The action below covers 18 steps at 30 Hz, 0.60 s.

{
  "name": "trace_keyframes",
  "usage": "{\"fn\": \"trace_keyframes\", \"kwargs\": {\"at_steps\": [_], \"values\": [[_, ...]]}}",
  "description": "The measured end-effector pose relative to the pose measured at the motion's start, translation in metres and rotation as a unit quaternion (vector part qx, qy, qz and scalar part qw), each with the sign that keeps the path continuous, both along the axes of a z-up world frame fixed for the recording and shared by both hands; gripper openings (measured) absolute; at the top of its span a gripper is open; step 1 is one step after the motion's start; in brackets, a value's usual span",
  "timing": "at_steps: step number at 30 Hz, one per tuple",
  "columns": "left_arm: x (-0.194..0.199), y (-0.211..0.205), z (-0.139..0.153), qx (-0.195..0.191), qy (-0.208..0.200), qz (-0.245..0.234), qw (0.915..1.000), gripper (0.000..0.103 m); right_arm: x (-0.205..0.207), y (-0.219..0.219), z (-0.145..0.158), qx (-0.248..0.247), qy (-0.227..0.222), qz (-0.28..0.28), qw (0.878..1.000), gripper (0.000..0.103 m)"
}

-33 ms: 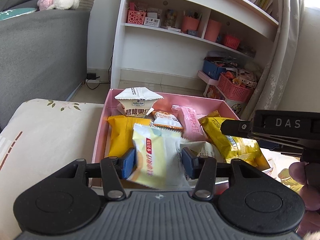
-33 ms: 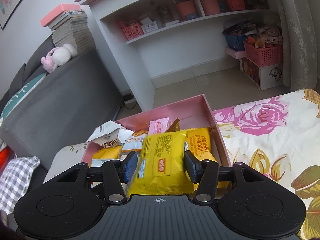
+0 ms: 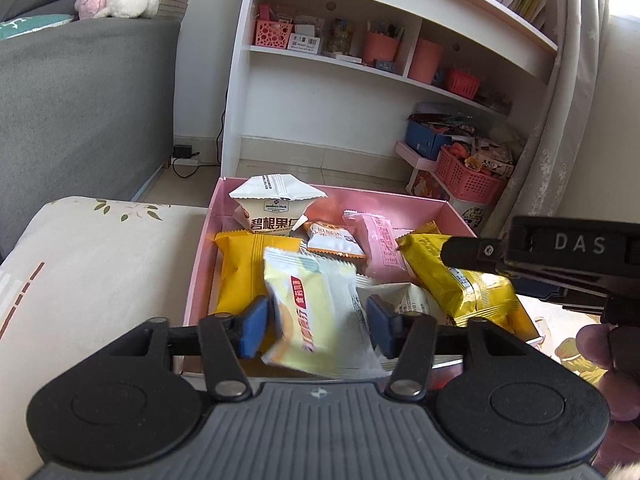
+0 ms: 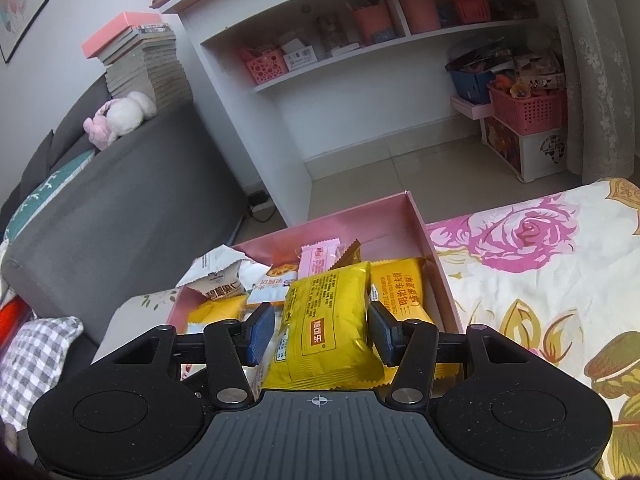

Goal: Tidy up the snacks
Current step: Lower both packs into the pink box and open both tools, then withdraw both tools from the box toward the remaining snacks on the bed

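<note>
Snack packets are gathered in a pink box [image 3: 448,210] that rests on a flowered bedspread [image 4: 540,272]. A pale yellow packet [image 3: 316,312] is seen between the pads of the left gripper [image 3: 316,326], over the near edge of the box, its long axis tilted roughly along the fingers. Gaps show on both sides, so the packet is judged released rather than clamped. A bright yellow packet [image 4: 326,328] is framed lengthwise by the right gripper [image 4: 320,332]; its right edge seems touched, the left pad stands off, and a firm grip cannot be confirmed. Both packets are already over the box, so only a slight withdrawal is probably needed.
</note>
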State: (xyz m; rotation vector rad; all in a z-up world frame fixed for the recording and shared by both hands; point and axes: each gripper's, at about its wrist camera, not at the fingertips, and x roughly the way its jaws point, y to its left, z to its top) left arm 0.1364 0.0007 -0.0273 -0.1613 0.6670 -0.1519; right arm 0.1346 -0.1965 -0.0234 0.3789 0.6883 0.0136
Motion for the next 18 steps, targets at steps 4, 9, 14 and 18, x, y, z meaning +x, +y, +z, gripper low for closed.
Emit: {"fn": "trace_keyframes", "kwargs": {"at_steps": [4,9,14,18], "values": [[0.0,0.0,0.002,0.001,0.003,0.0,1.0,0.07,-0.001,-0.001,0.005,0.001,-0.001,-0.001,1.0,0.071],[-0.005,-0.001,0.005,0.015,-0.002,-0.012,0.9998,0.088,-0.006,0.0,0.009,-0.011,0.005,0.002,1.0,0.077],[-0.015,-0.003,0.012,0.031,-0.006,-0.023,0.9992,0.097,-0.018,-0.002,0.018,-0.014,0.004,0.006,1.0,0.084],[-0.023,-0.001,0.017,0.038,-0.005,-0.03,0.9988,0.101,-0.03,0.001,0.023,-0.027,0.006,0.015,0.999,0.087]]}}
